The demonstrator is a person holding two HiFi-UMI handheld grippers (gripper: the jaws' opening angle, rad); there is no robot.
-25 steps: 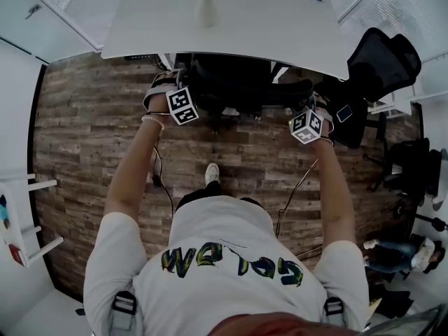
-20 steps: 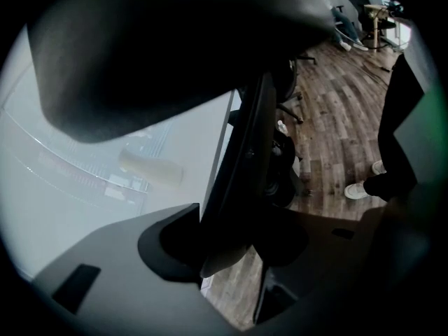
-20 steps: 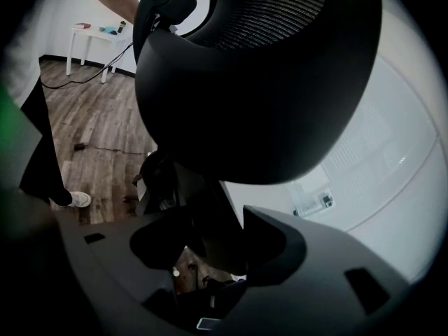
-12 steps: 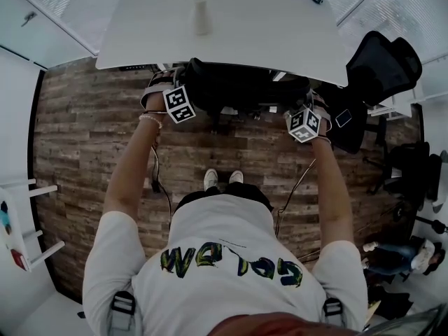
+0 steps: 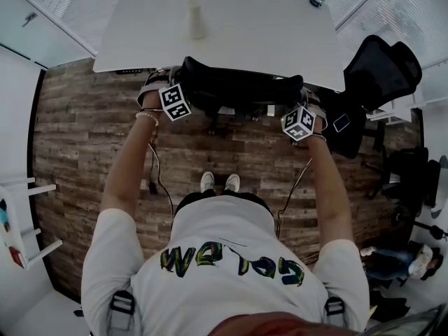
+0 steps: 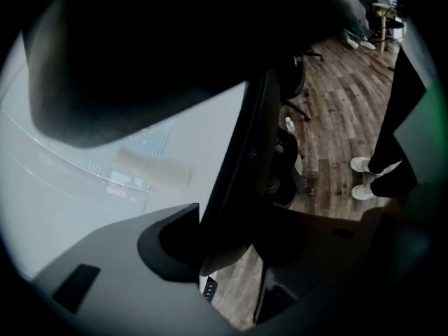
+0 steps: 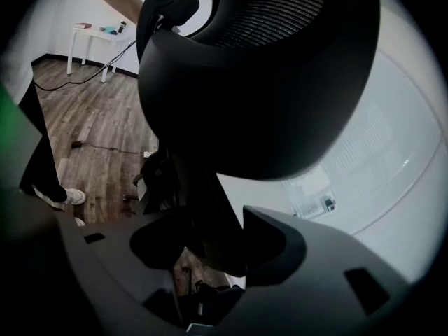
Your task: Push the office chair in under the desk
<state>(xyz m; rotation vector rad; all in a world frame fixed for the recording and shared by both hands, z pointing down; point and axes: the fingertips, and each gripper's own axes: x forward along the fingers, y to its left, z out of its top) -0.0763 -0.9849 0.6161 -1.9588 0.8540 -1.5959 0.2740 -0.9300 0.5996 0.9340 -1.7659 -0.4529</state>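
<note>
The black office chair [image 5: 238,86] stands at the near edge of the white desk [image 5: 266,33], its seat hidden under the top and only its backrest showing. My left gripper [image 5: 176,84] grips the backrest's left edge and my right gripper [image 5: 299,102] its right edge. In the left gripper view the chair's back frame [image 6: 241,159] runs down between the jaws of the left gripper [image 6: 231,257], which close on it. In the right gripper view the headrest [image 7: 266,75] fills the top, and the frame below it sits clamped in the right gripper [image 7: 210,250].
A second black chair [image 5: 381,65] stands at the desk's right end. A pale bottle [image 5: 196,21] lies on the desktop. The person's shoes [image 5: 218,182] are on the wood floor behind the chair, with a cable [image 5: 162,180] to their left. White shelving [image 5: 31,215] is at far left.
Both grippers and the chair have moved toward the desk, the backrest now at its edge. The person has stepped forward and brought both feet together.
</note>
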